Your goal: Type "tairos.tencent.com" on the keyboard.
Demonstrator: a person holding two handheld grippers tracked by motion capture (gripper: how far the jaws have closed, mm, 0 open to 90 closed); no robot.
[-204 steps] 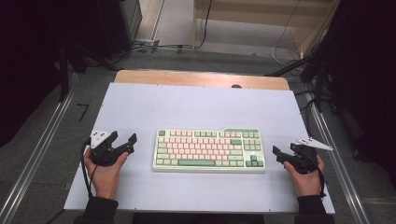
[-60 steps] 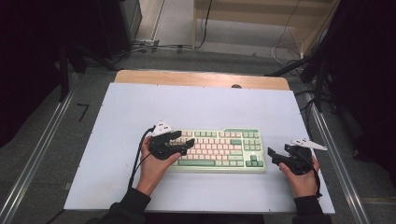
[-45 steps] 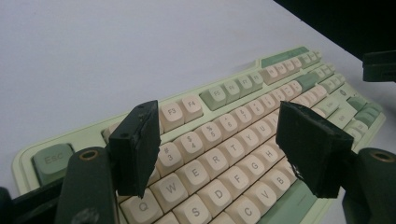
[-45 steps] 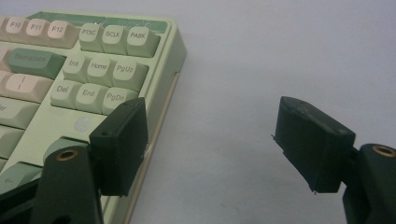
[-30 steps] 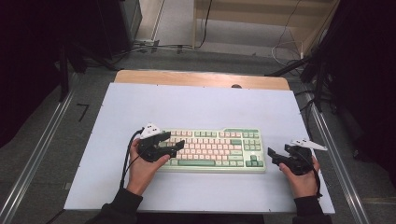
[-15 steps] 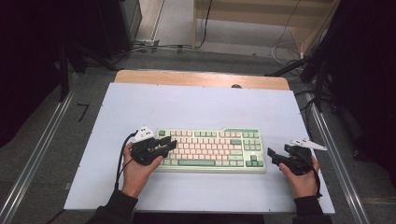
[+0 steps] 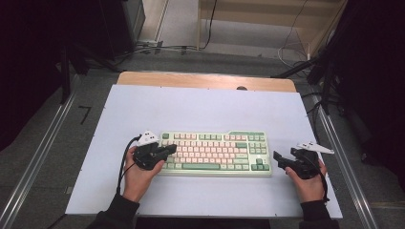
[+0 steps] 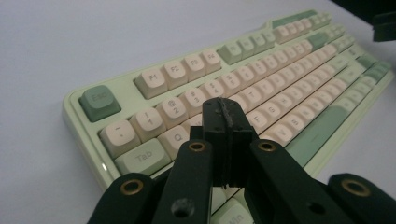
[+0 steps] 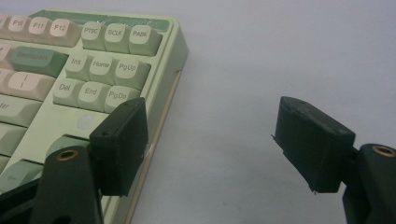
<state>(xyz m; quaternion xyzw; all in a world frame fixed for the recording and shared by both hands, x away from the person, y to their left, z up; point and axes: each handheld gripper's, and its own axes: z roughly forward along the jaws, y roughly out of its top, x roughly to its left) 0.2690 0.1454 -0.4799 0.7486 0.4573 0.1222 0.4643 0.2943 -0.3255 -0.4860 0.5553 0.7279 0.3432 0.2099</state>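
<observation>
From the high view, your left tool [image 7: 167, 149] sits over the left end of the keyboard [image 7: 215, 152], its tip above the pink keys near that edge, while your right tool [image 7: 282, 162] rests on the table [image 7: 200, 107] just beside the keyboard's right end, not touching it. The keyboard lies flat near the front middle of the pale table, its long side running across in front of you. In the left gripper view, your left tool [image 8: 226, 122] has just been closing and its jaws now stand pressed together with nothing between them, the tip hovering low over the letter keys by Q and Tab; whether it touches a key cannot be told. The keyboard [image 8: 289, 74] stretches away to the upper right. In the right gripper view, your right tool [image 9: 210, 149] has its jaws wide apart, one over the keyboard's [image 9: 93, 70] right edge below the PgDn key, the other over bare table [image 9: 280, 46].
</observation>
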